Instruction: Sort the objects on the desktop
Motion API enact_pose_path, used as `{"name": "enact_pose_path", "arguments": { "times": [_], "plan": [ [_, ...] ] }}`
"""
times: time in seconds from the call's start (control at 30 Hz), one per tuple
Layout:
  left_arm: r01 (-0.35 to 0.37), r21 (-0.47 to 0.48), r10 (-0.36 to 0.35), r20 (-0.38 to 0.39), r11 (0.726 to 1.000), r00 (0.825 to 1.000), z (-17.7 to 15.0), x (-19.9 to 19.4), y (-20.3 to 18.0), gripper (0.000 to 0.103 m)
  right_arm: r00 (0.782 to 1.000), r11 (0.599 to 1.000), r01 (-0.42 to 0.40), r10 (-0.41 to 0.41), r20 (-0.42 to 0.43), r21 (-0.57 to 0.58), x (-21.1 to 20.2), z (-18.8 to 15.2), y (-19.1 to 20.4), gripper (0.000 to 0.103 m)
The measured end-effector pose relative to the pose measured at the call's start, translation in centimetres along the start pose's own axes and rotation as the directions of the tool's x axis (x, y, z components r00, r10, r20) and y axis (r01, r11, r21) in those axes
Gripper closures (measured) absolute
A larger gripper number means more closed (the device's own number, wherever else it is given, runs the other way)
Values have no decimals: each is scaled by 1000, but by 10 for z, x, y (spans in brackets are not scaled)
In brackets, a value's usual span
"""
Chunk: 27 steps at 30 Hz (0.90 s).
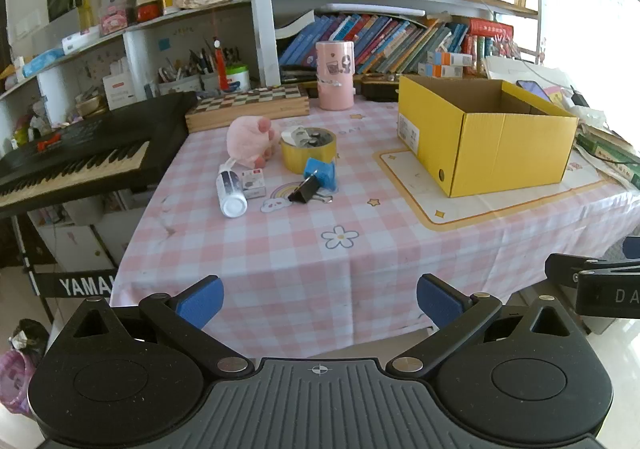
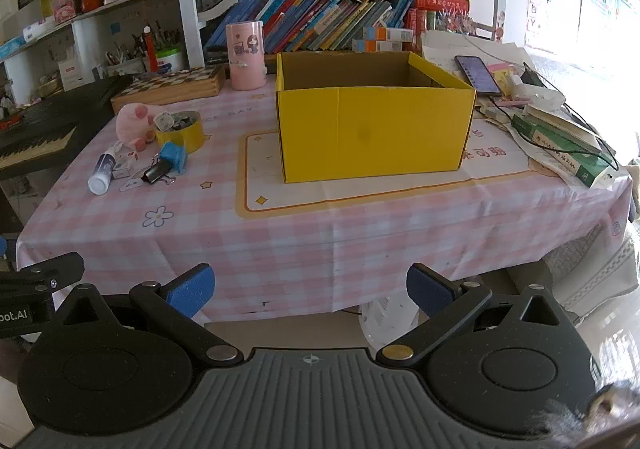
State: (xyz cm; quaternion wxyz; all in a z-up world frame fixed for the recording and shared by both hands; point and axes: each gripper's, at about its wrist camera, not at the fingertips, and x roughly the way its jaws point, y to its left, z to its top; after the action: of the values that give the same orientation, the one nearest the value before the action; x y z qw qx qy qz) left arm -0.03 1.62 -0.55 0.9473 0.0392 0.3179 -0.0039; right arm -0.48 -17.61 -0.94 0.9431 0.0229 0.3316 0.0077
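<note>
Clutter (image 1: 276, 165) lies bunched tight on the tabletop (image 1: 320, 249), so either gripper's wide-open, empty fingers (image 1: 200, 303) could knock neighbours aside when reaching in.

Each claw (image 1: 320, 305) (image 2: 310, 293) has black linkage arms with silver pivot screws. Fingertips (image 1: 200, 301) carry blue pads. The base is ribbed grey.

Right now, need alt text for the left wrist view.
An open left gripper hovers short of a pink checked table. Small items cluster at centre: plush toy, tape roll, bottle, binder clip. An open yellow box stands to the right.
</note>
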Motion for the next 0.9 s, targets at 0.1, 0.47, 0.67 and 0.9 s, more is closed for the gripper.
{"name": "enact_pose_path", "arguments": {
  "times": [0.1, 0.47, 0.67, 0.9],
  "plan": [
    [0, 6, 0, -1, 1000, 1000, 0, 1, 0, 0, 1000, 1000, 1, -1, -3, 7, 1, 2, -1, 0],
    [-1, 7, 1, 2, 1000, 1000, 3, 2, 1, 0, 1000, 1000, 1, -1, 1, 15, 1, 7, -1, 0],
    [0, 8, 0, -1, 1000, 1000, 7, 2, 2, 0, 1000, 1000, 1, -1, 1, 14, 1, 6, -1, 0],
    [-2, 9, 2, -5, 1000, 1000, 9, 4, 3, 0, 1000, 1000, 2, -2, -1, 17, 2, 9, -3, 0]
  ]
}}
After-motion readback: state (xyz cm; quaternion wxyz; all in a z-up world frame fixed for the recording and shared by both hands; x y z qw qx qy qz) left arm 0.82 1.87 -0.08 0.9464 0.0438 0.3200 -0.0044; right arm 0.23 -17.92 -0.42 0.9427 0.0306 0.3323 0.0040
